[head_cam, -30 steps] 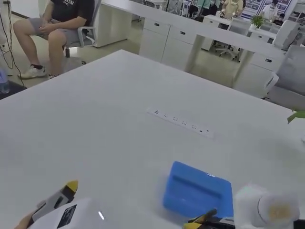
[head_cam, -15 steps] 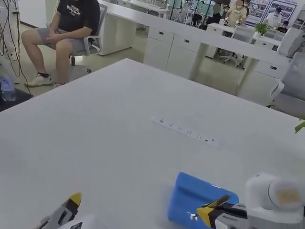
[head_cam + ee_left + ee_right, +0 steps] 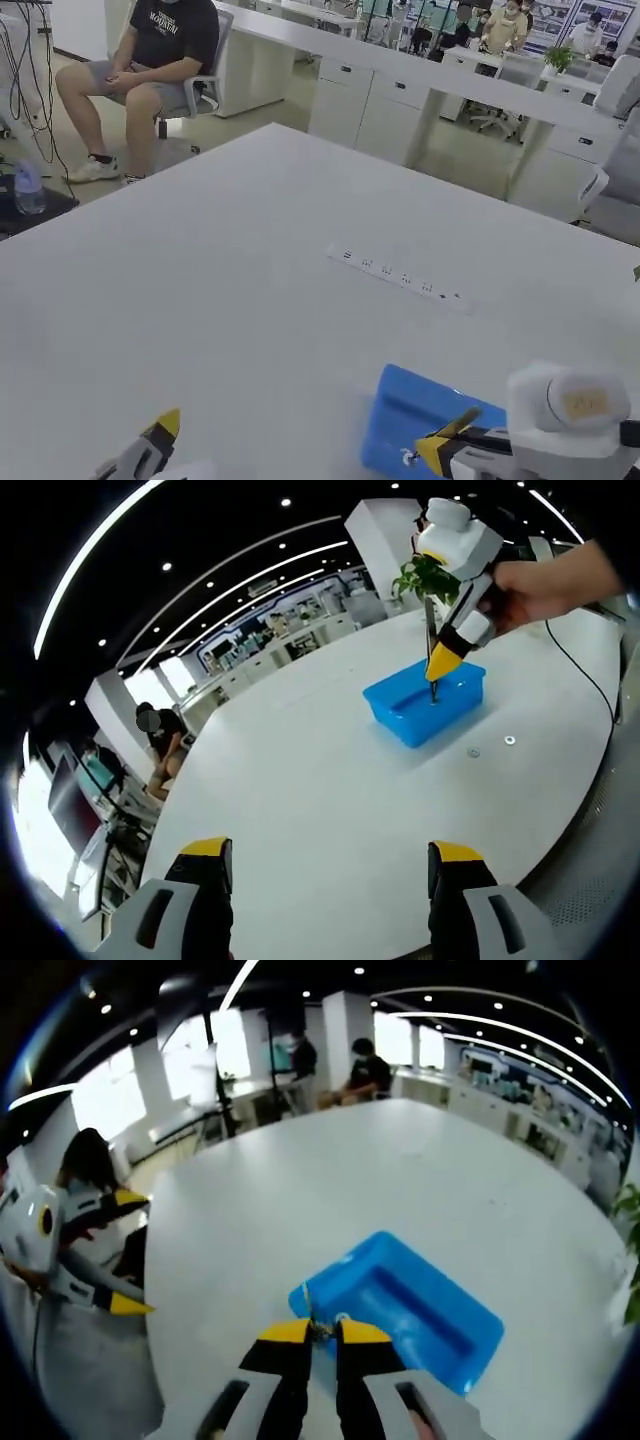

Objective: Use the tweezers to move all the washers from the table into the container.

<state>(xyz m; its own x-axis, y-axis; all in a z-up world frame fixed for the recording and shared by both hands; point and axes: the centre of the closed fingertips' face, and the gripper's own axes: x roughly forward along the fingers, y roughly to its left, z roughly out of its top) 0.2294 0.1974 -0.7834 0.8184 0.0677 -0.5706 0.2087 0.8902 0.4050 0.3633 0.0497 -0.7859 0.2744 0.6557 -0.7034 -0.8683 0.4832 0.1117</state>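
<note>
Open-plan office desks and chairs stand behind a broad white counter (image 3: 200, 300), and a person in a dark T-shirt (image 3: 150, 60) sits on a chair beyond its far left corner. A white recessed power strip (image 3: 400, 275) is set into the counter top towards the far right edge.

A blue rectangular plastic container (image 3: 395, 420) rests on the counter close to the near edge, on the right. The right gripper (image 3: 440, 447), white-bodied with yellow tips, hangs over it. In the right gripper view its jaws (image 3: 322, 1332) are pressed nearly together, pinching a pair of thin metal tweezers (image 3: 310, 1318) whose points reach over the container's near rim (image 3: 330, 1280). In the left gripper view a hand (image 3: 540, 580) holds this gripper (image 3: 445, 665) upright, and the tweezers (image 3: 434, 686) point down into the container (image 3: 400, 715). Whether the points carry a washer cannot be told.

Two small silver metal washers (image 3: 473, 751) (image 3: 510, 740) lie flat on the counter, near each other, between the container and the counter's edge, apart from the container wall.

The left gripper (image 3: 330, 855) is held over bare counter well apart from the container, its yellow-tipped jaws spread wide and holding nothing. In the right gripper view it shows at the left (image 3: 125, 1250), jaws also parted.

A green potted plant (image 3: 415, 575) stands beyond the container, near the counter's far edge.
</note>
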